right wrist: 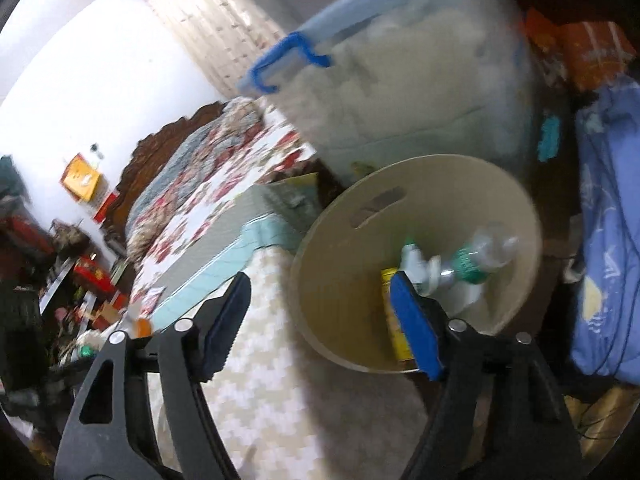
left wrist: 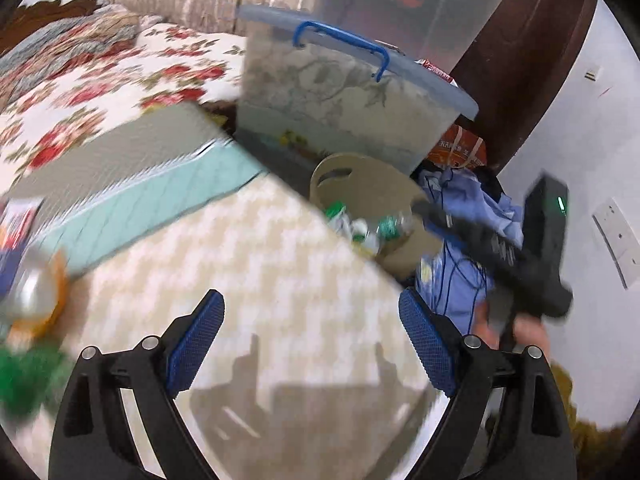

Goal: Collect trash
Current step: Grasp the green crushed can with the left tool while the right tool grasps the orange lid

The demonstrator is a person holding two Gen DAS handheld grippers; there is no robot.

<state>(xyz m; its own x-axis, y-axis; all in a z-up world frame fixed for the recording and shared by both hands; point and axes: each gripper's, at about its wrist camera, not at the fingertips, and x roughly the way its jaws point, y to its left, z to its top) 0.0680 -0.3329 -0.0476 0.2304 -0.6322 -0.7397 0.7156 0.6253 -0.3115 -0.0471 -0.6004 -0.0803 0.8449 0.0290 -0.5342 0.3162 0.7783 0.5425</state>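
Note:
A beige round trash bin (right wrist: 340, 280) stands just past the table's edge. It holds a clear plastic bottle (right wrist: 488, 248) with a green label, a yellow packet (right wrist: 394, 320) and white scraps. My right gripper (right wrist: 320, 284) hovers at the bin's near rim, open, with nothing between its blue pads. In the left wrist view the bin (left wrist: 372, 176) lies ahead to the right. My left gripper (left wrist: 310, 304) is open and empty over the checked tablecloth (left wrist: 248, 256). A blurred clear and orange piece (left wrist: 36, 292) and something green (left wrist: 24, 376) lie on the table at the far left.
A big clear storage box with a blue handle (left wrist: 340, 92) stands behind the bin. A mint-green flat box (left wrist: 160, 200) lies on the table by the floral bed (left wrist: 100, 92). A heap of blue cloth (right wrist: 608, 220) is right of the bin. A hand (left wrist: 528, 332) holds the other gripper.

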